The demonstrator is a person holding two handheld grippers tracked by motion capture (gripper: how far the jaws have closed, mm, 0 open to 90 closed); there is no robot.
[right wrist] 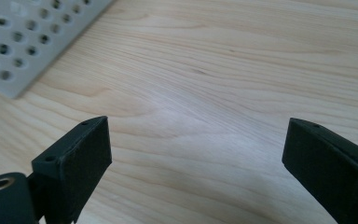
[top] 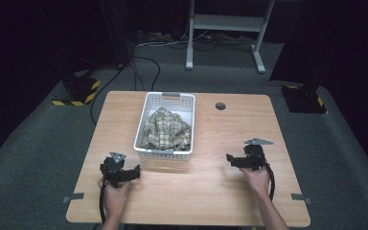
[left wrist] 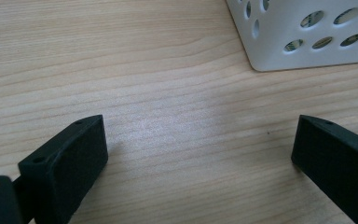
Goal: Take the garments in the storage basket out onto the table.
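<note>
Checked cloth point(top: 166, 128) crumpled in white basket point(top: 145, 123) at table point(top: 211, 191) centre, long axis front-to-back; left gripper point(top: 136, 172) nearer, just beside near-left corner; right gripper point(top: 229, 158) farther off; both spread wide, empty.

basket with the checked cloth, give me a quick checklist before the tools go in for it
1. Left tool open, nothing between its jaws: ok.
2. Right tool open, nothing between its jaws: ok.
3. Checked cloth lies inside the basket, within the rim: ok.
4. Basket stands flat on the table, between the two tools: ok.
5. Tools apart from the basket, not touching it: ok.
6. Whether the cloth is snagged in the basket's holes: cannot tell.
</note>
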